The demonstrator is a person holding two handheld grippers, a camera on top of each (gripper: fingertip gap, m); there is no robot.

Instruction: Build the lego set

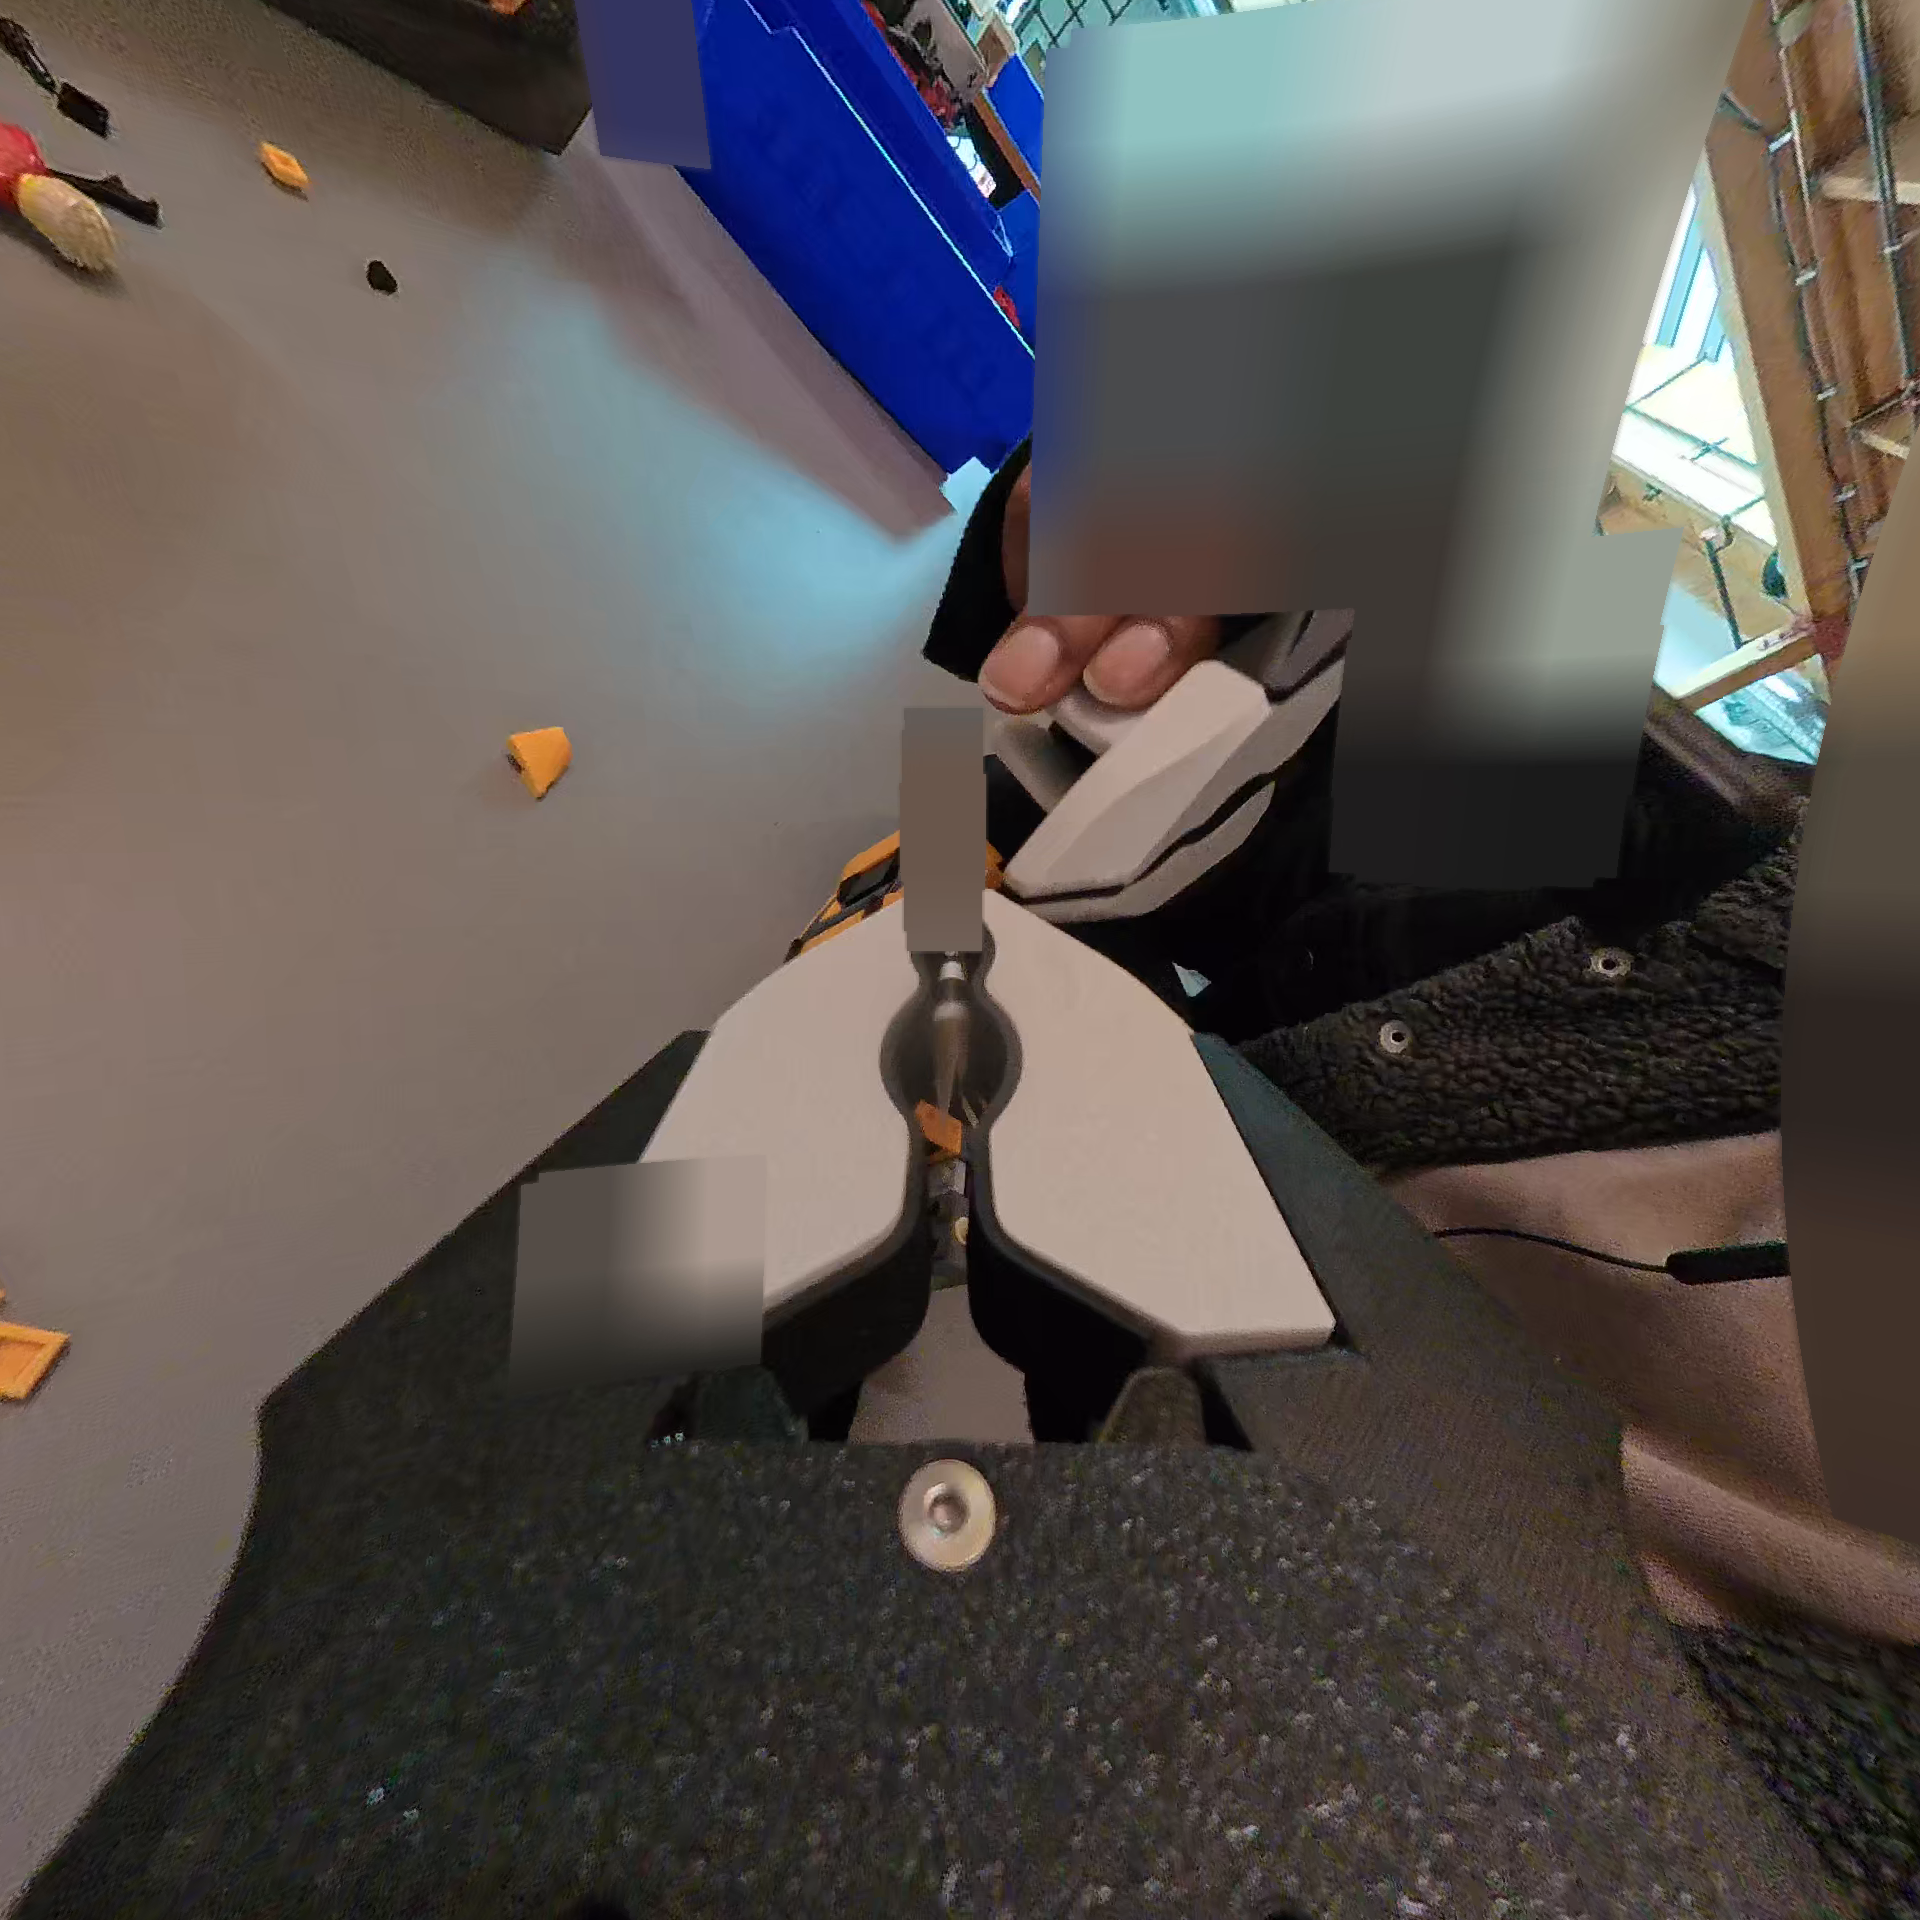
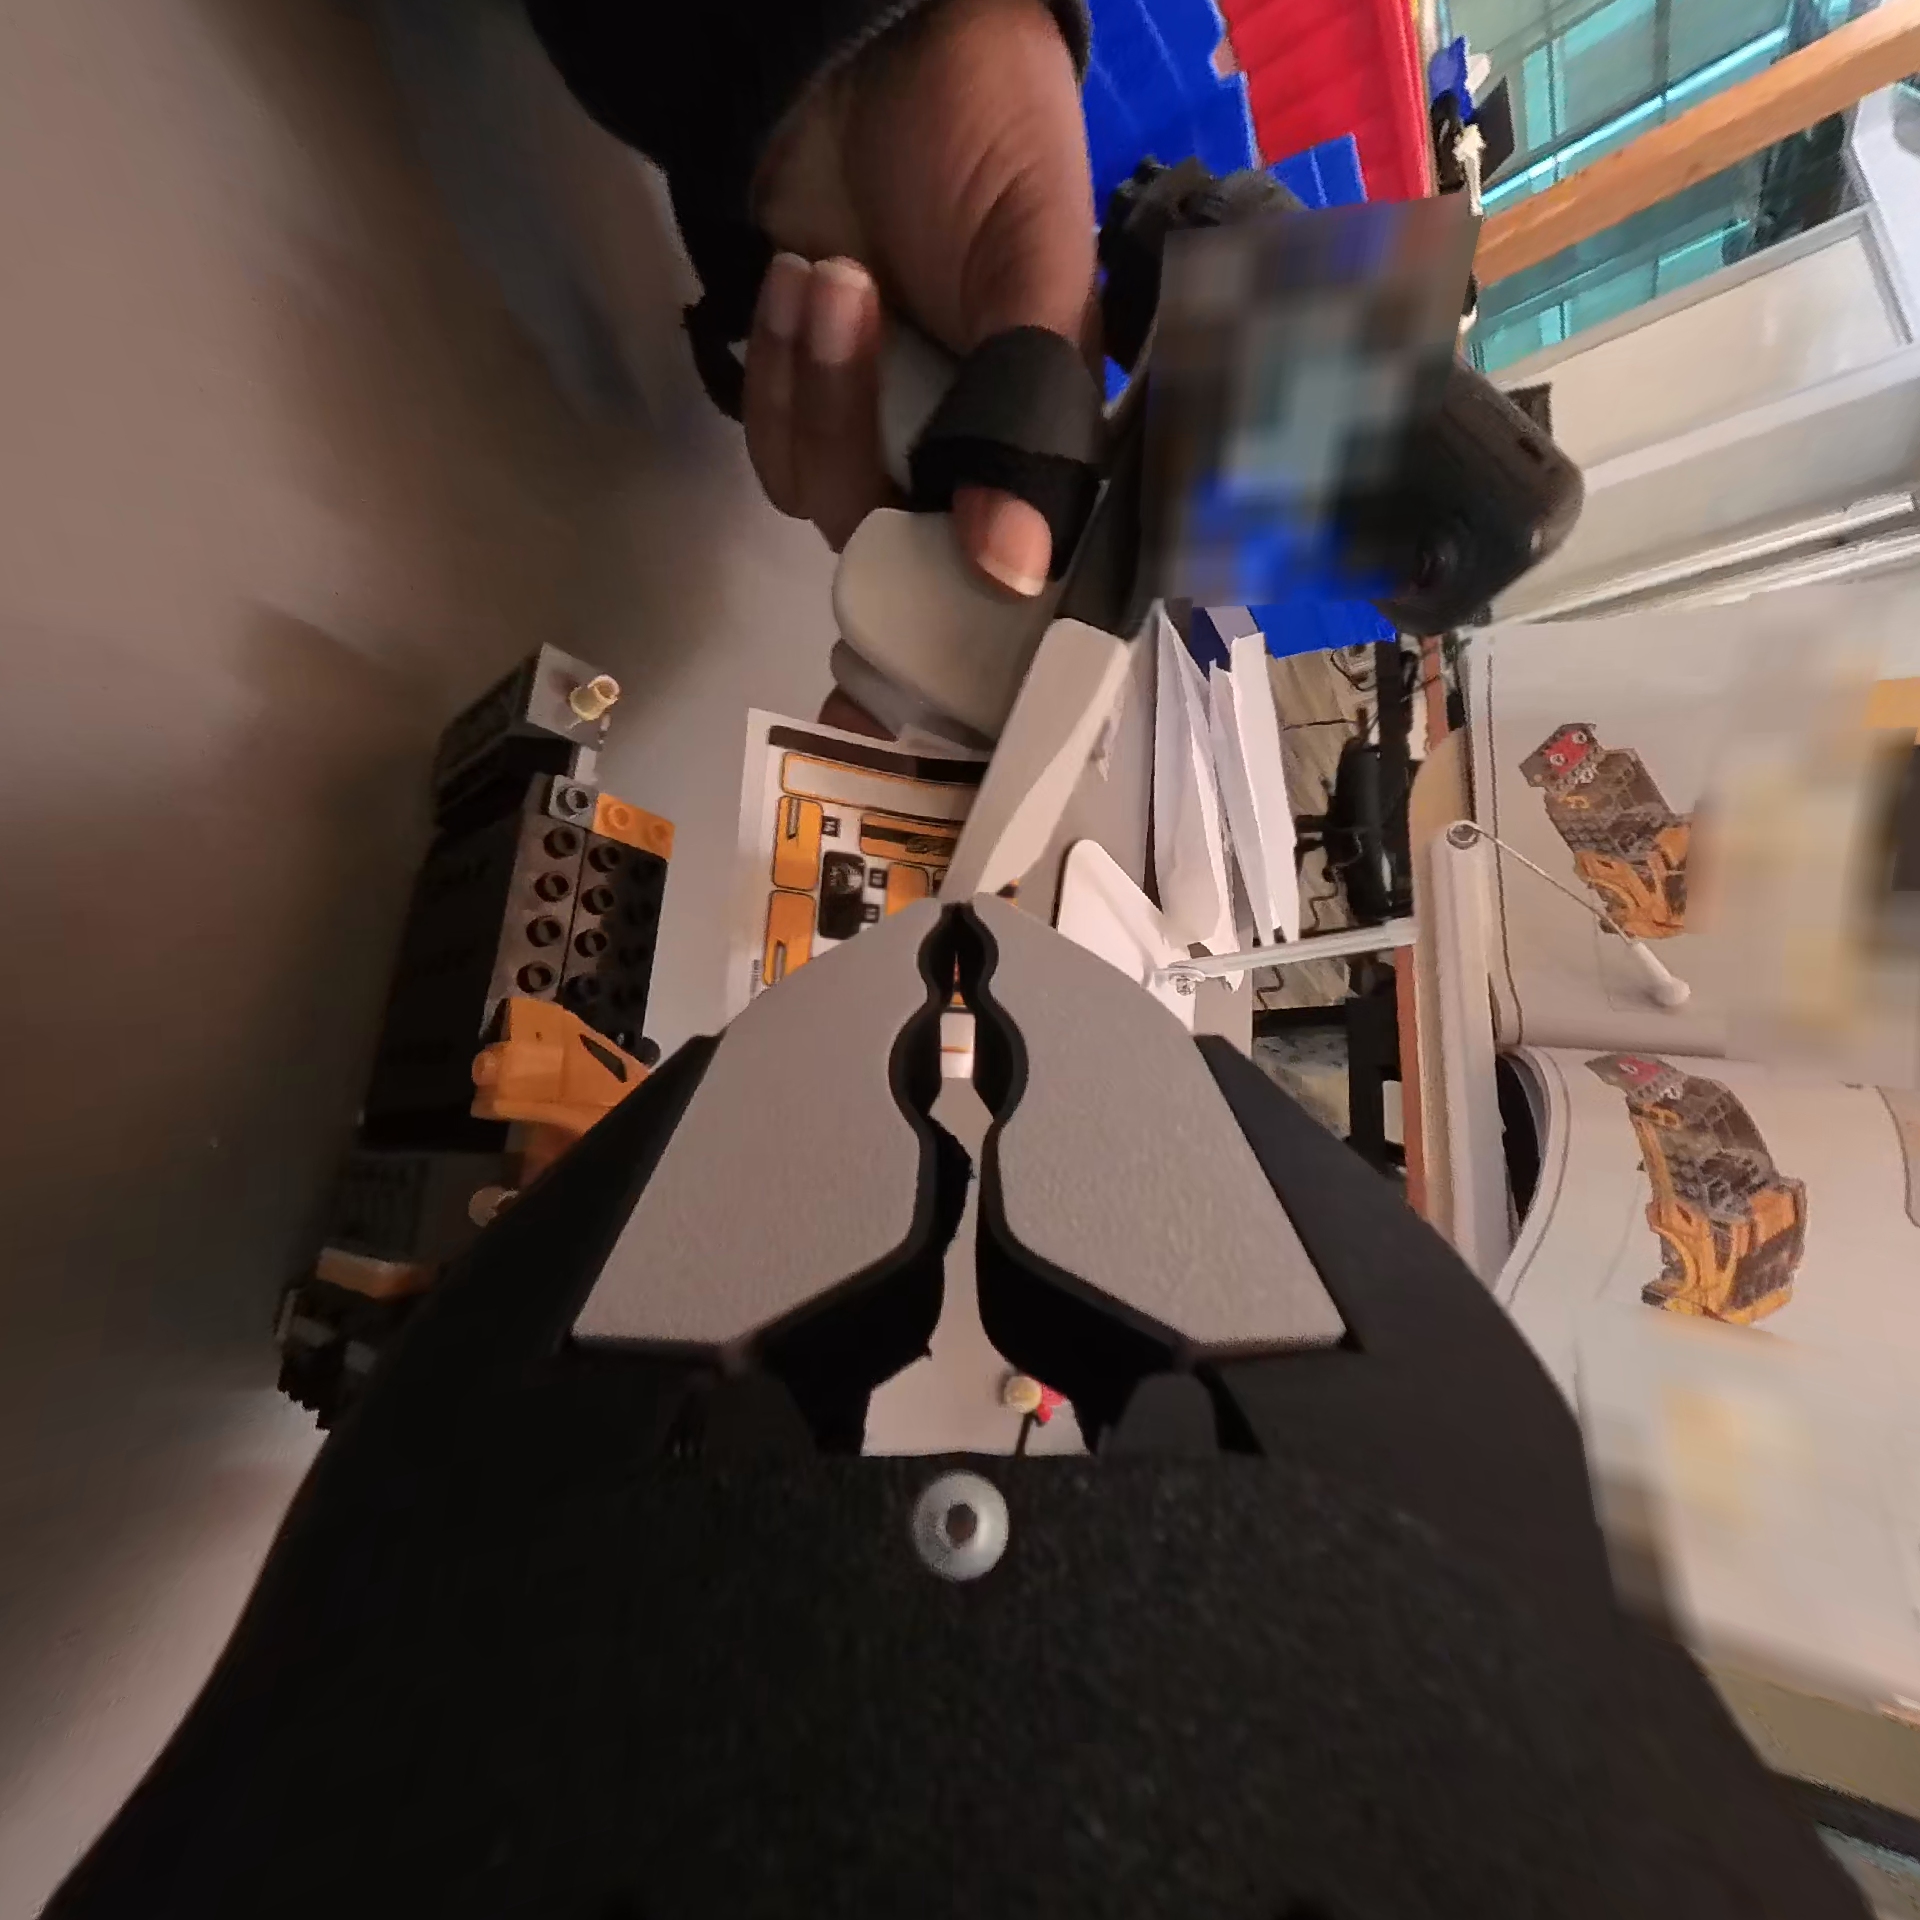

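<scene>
left gripper (image 1: 948,956): fingers together on a metal pin (image 1: 951,1023), axis 12–6 | right gripper (image 2: 958,914): together, bare | brick model (image 2: 540,935) on desk (image 2: 208,623) at right's 9 o'clock, nearer right

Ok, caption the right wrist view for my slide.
Shut right tool tip-to-tip with the hand-held left tool, over a sticker sheet beside a black-and-orange brick model.

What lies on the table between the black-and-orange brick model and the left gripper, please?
A white sticker sheet with orange and black panels lies there, beside the brick model and partly hidden behind the left gripper; the right wrist view shows it.
</scene>
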